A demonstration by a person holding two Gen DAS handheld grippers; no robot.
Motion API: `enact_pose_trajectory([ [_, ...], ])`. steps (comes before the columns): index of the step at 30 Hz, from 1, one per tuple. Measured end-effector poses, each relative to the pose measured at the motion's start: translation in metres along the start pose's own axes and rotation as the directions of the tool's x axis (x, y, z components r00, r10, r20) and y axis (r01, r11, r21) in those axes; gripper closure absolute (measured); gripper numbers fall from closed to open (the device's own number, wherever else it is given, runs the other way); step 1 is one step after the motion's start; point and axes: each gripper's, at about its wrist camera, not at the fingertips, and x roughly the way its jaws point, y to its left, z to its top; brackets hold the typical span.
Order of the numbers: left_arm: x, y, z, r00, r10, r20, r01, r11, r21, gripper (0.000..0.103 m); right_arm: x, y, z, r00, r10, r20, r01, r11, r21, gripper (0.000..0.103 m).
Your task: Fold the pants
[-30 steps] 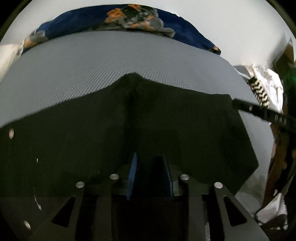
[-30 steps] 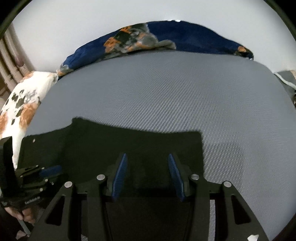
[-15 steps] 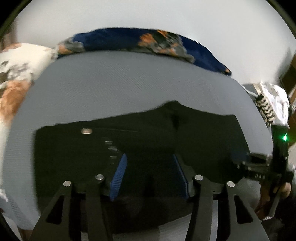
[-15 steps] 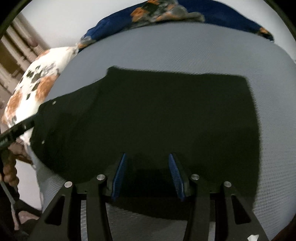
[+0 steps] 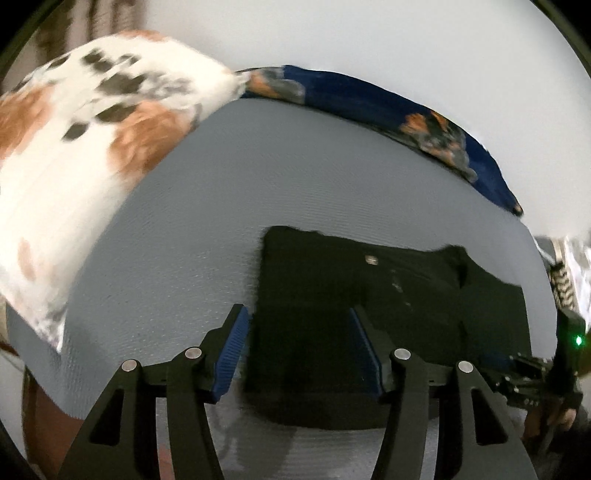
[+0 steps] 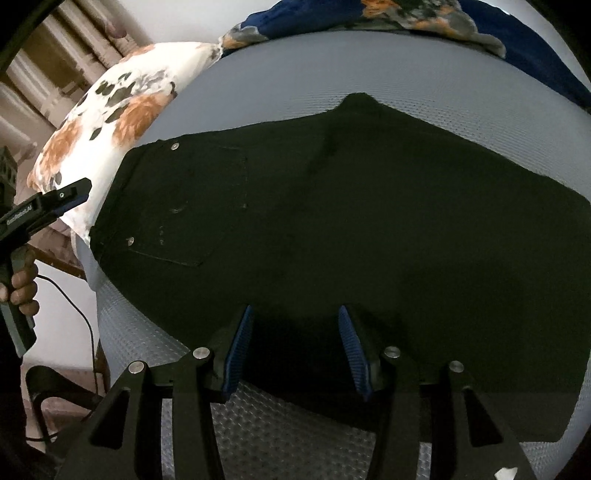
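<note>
At the far left of the right wrist view, the left gripper [image 6: 79, 192] is seen held in a hand [image 6: 20, 284] beside the bed, off the edge of the mattress and clear of the cloth. Next to it, a white pillow [image 6: 110, 107] with orange and grey flowers is laid against the grey mattress [image 6: 266, 96]. The black pants [image 6: 332, 221] are spread flat across the middle of the mattress, the waistband end with its rivets and back pocket turned toward the pillow. In the left wrist view, the left gripper [image 5: 299, 347] is shown with its jaws opening; the pants [image 5: 332, 295] are seen past the blue pads, but no cloth is pinched. In the right wrist view, the right gripper [image 6: 295, 343] is held above the near edge of the pants with its blue pads parted and nothing clamped between them. A dark blue floral blanket [image 6: 406, 14] is bunched along the far edge of the mattress, toward the right.
</note>
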Motion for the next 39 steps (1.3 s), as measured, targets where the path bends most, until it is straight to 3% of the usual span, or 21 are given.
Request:
enact_pose_trajectory([
  [2,0.002,0.01,0.0,1.0,-0.014,-0.014,0.013,1.0,-0.025,0.046,0.003,0.005,0.002,1.0,0.002,-0.009,-0.002,1.0,-0.004,0.055],
  [4,0.005,0.019,0.0,0.998,-0.051,-0.035,0.049,0.998,-0.049,0.046,0.005,0.007,0.005,1.0,0.011,-0.018,-0.011,1.0,0.0,0.046],
  [8,0.017,0.038,-0.001,0.989,-0.126,-0.083,0.118,0.988,-0.1,0.046,0.006,0.009,0.007,0.999,0.029,-0.032,-0.029,1.0,0.012,0.037],
  [15,0.046,0.066,-0.007,0.937,-0.304,-0.172,0.27,0.943,-0.196,0.046,0.006,-0.008,0.014,0.991,0.124,-0.048,-0.115,0.982,0.15,0.033],
  [20,0.054,0.07,-0.009,0.906,-0.385,-0.178,0.355,0.918,-0.18,0.046,0.007,-0.019,0.017,0.983,0.181,-0.035,-0.167,0.953,0.254,0.033],
  [25,0.066,0.072,-0.009,0.879,-0.434,-0.199,0.409,0.899,-0.155,0.046,0.007,-0.02,0.019,0.983,0.178,-0.046,-0.159,0.947,0.278,0.034],
  [30,0.075,0.076,-0.004,0.837,-0.504,-0.212,0.477,0.863,-0.17,0.046,0.011,-0.014,0.025,0.986,0.145,-0.077,-0.121,0.957,0.264,0.032],
  [33,0.084,0.079,0.002,0.796,-0.559,-0.233,0.524,0.828,-0.198,0.046,0.013,-0.011,0.028,0.987,0.136,-0.084,-0.11,0.96,0.258,0.03],
  [37,0.097,0.09,0.009,0.727,-0.644,-0.237,0.584,0.762,-0.281,0.046,0.013,-0.01,0.033,0.988,0.126,-0.089,-0.101,0.963,0.25,0.029],
  [39,0.101,0.088,0.012,0.715,-0.654,-0.248,0.591,0.754,-0.285,0.046,0.011,-0.01,0.036,0.989,0.125,-0.08,-0.102,0.965,0.244,0.029],
])
